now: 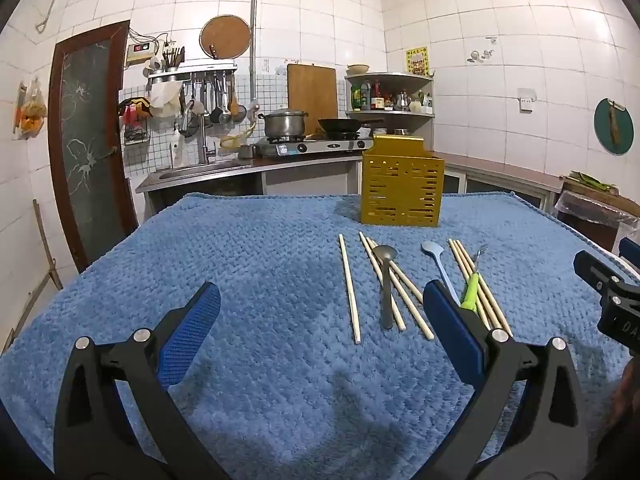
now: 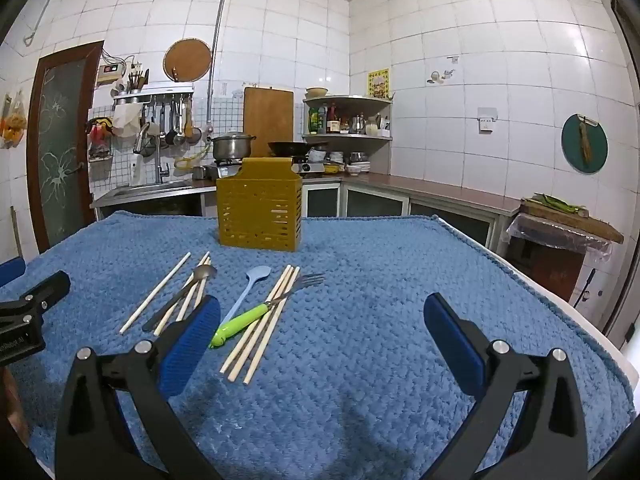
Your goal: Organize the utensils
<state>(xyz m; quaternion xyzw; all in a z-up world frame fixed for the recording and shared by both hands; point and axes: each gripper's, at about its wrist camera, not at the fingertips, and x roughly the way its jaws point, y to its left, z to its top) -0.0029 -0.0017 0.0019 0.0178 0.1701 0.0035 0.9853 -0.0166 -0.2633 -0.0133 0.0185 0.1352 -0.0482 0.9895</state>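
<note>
While tilted down, tools (image 1: 320, 312) agape.

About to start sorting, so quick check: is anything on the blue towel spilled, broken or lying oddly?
Nothing spilled or broken. The yellow slotted plastic holder stands upright. Only oddities: the grey metal spoon lies across some wooden chopsticks, and the green-handled fork lies across another chopstick bundle.

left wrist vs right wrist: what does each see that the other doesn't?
Left wrist only: the left tongs wide open and empty, seen head-on.

Right wrist only: the right tongs wide open and empty; bare blue towel to the right of the utensils.

Both: yellow holder upright at the far side, chopsticks, grey spoon, blue spoon and green-handled fork lying loose on the towel.
</note>
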